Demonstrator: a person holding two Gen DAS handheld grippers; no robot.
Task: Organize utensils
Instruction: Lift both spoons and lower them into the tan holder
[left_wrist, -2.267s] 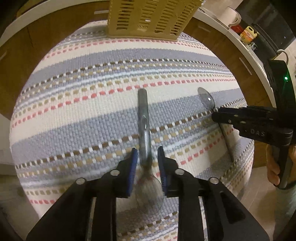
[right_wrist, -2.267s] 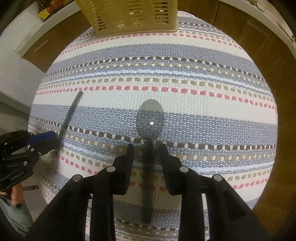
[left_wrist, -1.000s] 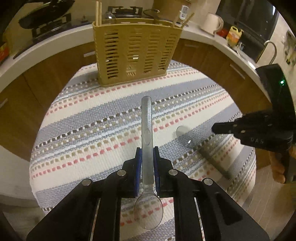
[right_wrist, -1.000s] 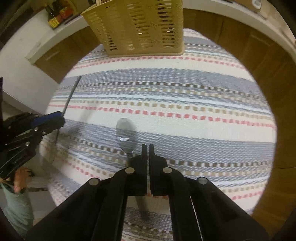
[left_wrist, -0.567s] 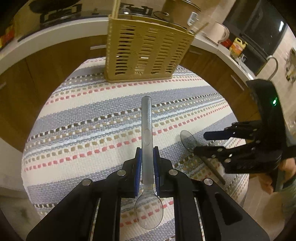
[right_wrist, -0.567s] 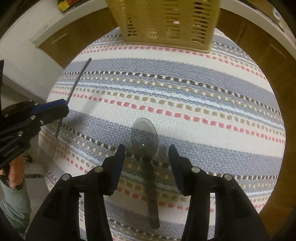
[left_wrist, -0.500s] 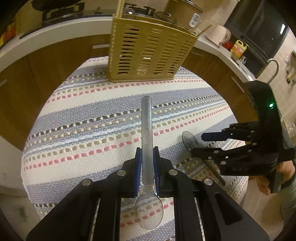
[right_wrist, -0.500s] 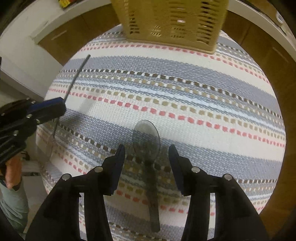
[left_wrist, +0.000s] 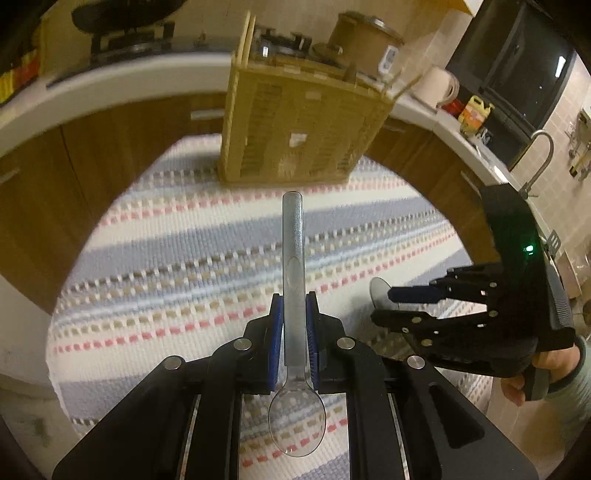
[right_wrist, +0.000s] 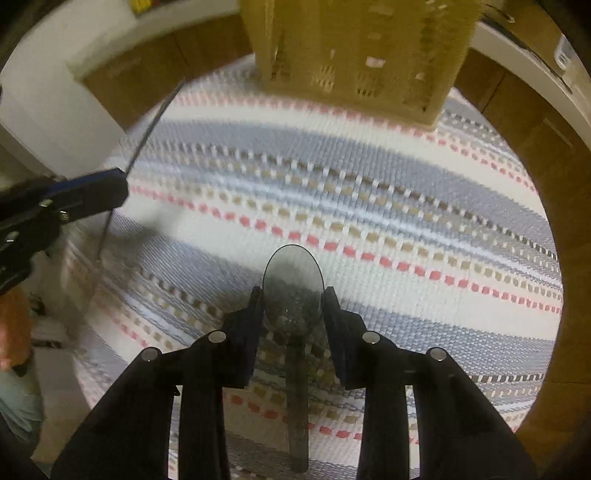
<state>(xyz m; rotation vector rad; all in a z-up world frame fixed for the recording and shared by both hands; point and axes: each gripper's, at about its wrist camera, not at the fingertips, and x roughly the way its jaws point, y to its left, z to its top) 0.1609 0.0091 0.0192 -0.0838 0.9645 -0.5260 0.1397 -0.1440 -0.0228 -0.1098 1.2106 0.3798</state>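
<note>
Blue-padded fingers (left_wrist: 276, 343) of the left gripper (left_wrist: 294, 332), at lower centre of the left wrist view, are clamped on the handle of a clear plastic spoon (left_wrist: 293, 280); the handle runs up the frame toward the basket, and the bowl hangs below the pads at bottom centre, clear of the cloth. Behind it, at upper centre, a tan slotted plastic utensil basket (left_wrist: 295, 140) stands on the far edge of a striped woven cloth (left_wrist: 166, 258) in grey, white, pink and brown. At the right of that view, the right gripper (left_wrist: 384, 304) is carried in a person's hand (left_wrist: 532, 373), with the bowl of a dark translucent plastic spoon (left_wrist: 378, 290) showing just beyond its tips. In the right wrist view, the left gripper (right_wrist: 110, 188) enters from the left edge, the clear spoon's handle rising from it toward upper left. At lower centre, the right gripper (right_wrist: 293, 299) has just been narrowing its jaws; they stand apart, one on each side of the dark spoon (right_wrist: 293, 291), which lies flat on the cloth (right_wrist: 406, 206), bowl toward the basket (right_wrist: 362, 48) at top. Whether the fingers (right_wrist: 251, 314) touch the bowl's edges cannot be told.
</note>
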